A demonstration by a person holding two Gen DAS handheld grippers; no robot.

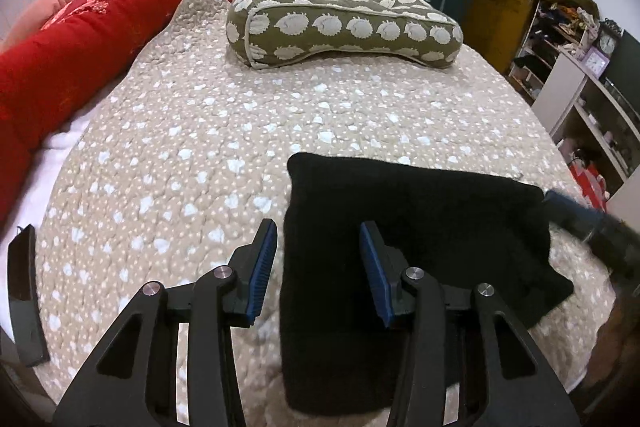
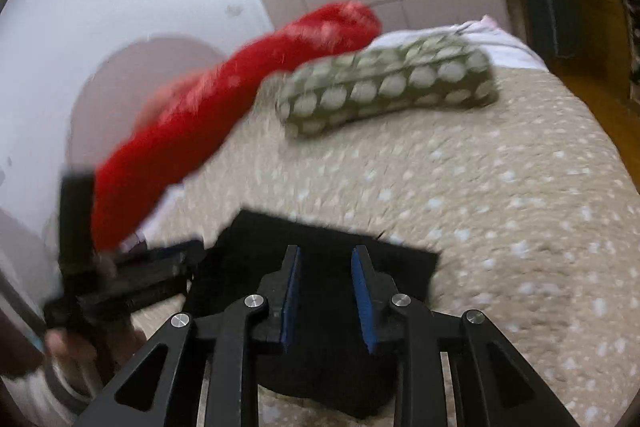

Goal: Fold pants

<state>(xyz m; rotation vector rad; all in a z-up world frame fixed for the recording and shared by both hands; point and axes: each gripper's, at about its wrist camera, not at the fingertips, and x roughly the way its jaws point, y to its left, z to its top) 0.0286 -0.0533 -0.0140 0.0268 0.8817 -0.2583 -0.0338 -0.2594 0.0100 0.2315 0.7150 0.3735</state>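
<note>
The black pants [image 1: 400, 227] lie folded into a compact block on the beige quilted bed, near its front edge. My left gripper [image 1: 318, 233] is open and empty, hovering over the pants' left edge. The right gripper [image 1: 592, 223] shows as a blurred dark shape at the pants' right side. In the right wrist view the pants [image 2: 320, 267] lie under my right gripper [image 2: 326, 255], which is open and empty above them. The left gripper [image 2: 132, 283] shows blurred at the left.
An olive patterned pillow [image 1: 344, 27] lies farther back on the bed. A red rolled duvet [image 1: 120, 23] runs along the left. A black flat object [image 1: 24, 299] lies at the bed's left edge. Shelves [image 1: 572, 67] stand at the right.
</note>
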